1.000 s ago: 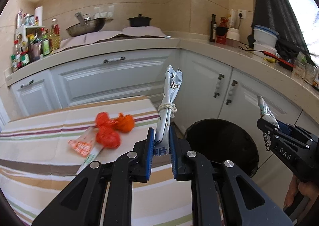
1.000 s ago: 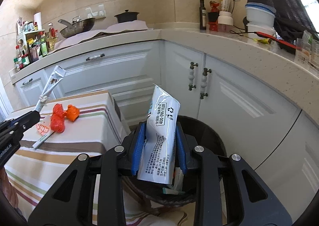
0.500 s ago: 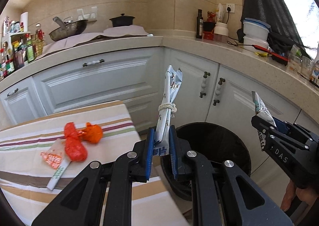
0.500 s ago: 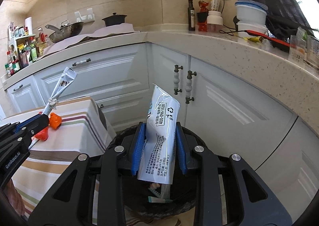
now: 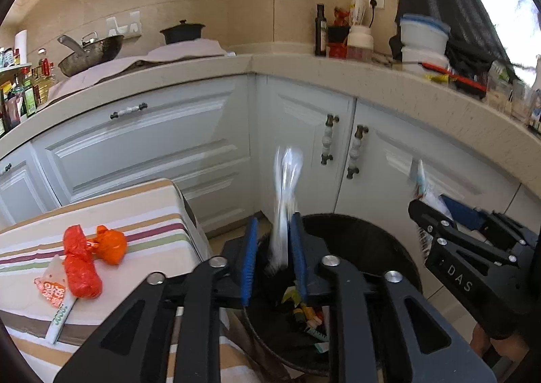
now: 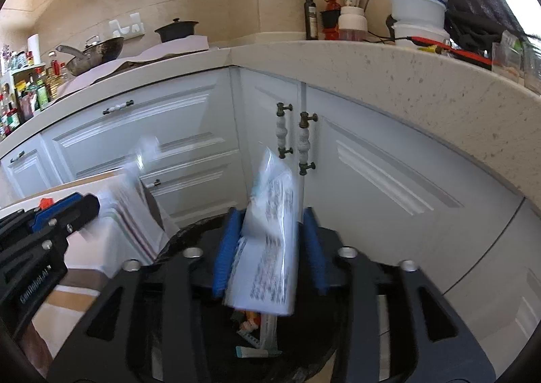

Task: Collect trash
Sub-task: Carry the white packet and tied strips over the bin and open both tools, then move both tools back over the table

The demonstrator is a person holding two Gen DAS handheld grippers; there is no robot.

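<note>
A corner kitchen with white panelled cabinet doors [image 5: 142,146] and a speckled beige counter [image 6: 389,78] fills the background; a dark wok [image 5: 91,53] and a black lidded pot [image 5: 182,32] sit on the counter far ahead of the tools. Directly below and ahead of both tools stands a round black trash bin [image 5: 372,247], with scraps of packaging lying at its bottom.

The left tool [image 5: 274,258] has just been opening: its blue pads stand apart, and the narrow, twisted white wrapper [image 5: 285,200] is a blurred streak in the gap between them, over the bin's mouth, seemingly free of both pads. The right tool [image 6: 268,251] has also just been opening; the flat white printed pouch [image 6: 270,234] sits tilted and blurred between its spread blue pads, with clear space at either side, above the bin opening.

To the left of the left tool, a small worktop covered in a striped cloth [image 5: 135,210] carries a crumpled orange plastic bag [image 5: 89,256] and, touching it, a white and orange printed sachet [image 5: 54,285].
</note>
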